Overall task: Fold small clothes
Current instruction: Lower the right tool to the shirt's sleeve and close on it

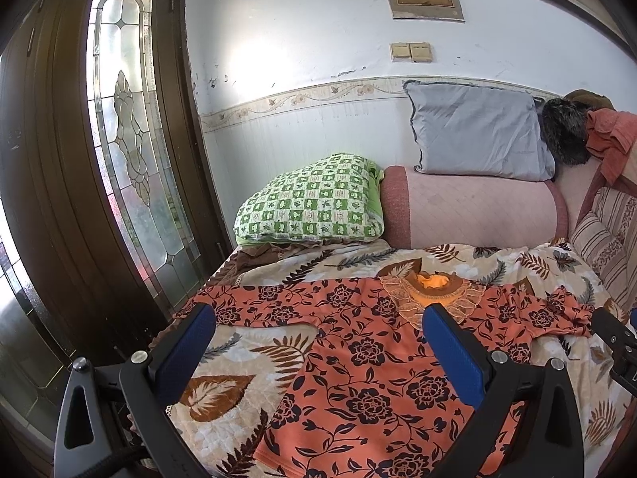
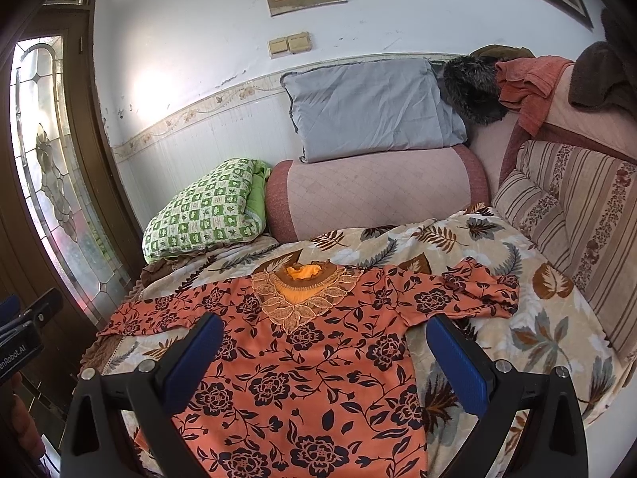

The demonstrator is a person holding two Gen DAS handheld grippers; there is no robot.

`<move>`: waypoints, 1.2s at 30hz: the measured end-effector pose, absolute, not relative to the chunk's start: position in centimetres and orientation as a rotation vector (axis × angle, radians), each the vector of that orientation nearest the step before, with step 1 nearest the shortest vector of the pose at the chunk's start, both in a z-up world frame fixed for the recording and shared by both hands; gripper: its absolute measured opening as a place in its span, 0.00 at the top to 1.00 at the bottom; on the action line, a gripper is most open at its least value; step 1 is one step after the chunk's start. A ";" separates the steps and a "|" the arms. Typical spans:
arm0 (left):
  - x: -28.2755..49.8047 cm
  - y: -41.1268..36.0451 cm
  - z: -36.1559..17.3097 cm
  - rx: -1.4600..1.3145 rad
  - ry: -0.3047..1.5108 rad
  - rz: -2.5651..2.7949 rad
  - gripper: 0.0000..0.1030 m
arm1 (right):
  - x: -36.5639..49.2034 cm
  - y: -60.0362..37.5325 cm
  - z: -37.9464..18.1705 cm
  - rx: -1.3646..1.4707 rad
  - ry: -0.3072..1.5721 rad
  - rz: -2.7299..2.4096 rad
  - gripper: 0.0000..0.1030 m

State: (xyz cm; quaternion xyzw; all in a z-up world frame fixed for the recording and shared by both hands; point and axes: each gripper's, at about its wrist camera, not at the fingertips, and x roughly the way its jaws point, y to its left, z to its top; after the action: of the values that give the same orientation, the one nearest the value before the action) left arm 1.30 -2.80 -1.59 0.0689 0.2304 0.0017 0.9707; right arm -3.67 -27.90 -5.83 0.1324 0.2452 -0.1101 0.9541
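Observation:
An orange top with black flowers (image 1: 366, 374) (image 2: 302, 374) lies spread flat on a leaf-print blanket (image 1: 247, 362) (image 2: 529, 318), its lace neckline (image 2: 302, 294) at the far side and both short sleeves out. My left gripper (image 1: 318, 318) hovers open above the top's left part, nothing between its blue pads (image 1: 191, 350). My right gripper (image 2: 324, 328) hovers open over the middle and right of the top, holding nothing. The right gripper's tip (image 1: 613, 338) shows at the right edge of the left wrist view; the left gripper's tip (image 2: 36, 310) shows at the left edge of the right wrist view.
A green checked quilt (image 1: 314, 199) and a pink bolster (image 1: 473, 211) lie at the bed's far end, a grey pillow (image 1: 477, 131) on top. Striped cushions (image 2: 577, 219) line the right side. A dark wooden door with stained glass (image 1: 127, 139) stands at left.

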 end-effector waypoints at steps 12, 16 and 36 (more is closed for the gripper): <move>4.0 -5.5 -3.4 0.139 0.548 -0.092 0.00 | -3.3 -31.8 -6.6 0.254 0.539 -0.340 0.00; 6.5 -6.9 -5.5 0.141 0.604 -0.120 0.00 | -2.3 -33.6 -7.4 0.244 0.557 -0.388 0.00; 23.5 -9.0 -19.2 0.091 0.795 -0.001 0.00 | 7.7 -50.1 -19.3 0.276 0.788 -0.522 0.00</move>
State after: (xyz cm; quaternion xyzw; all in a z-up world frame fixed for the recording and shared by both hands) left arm 23.54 -8.99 -19.19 0.0442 0.3870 -0.0005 0.9210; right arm 7.69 -50.11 -19.27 0.1325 0.3785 -0.2507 0.8811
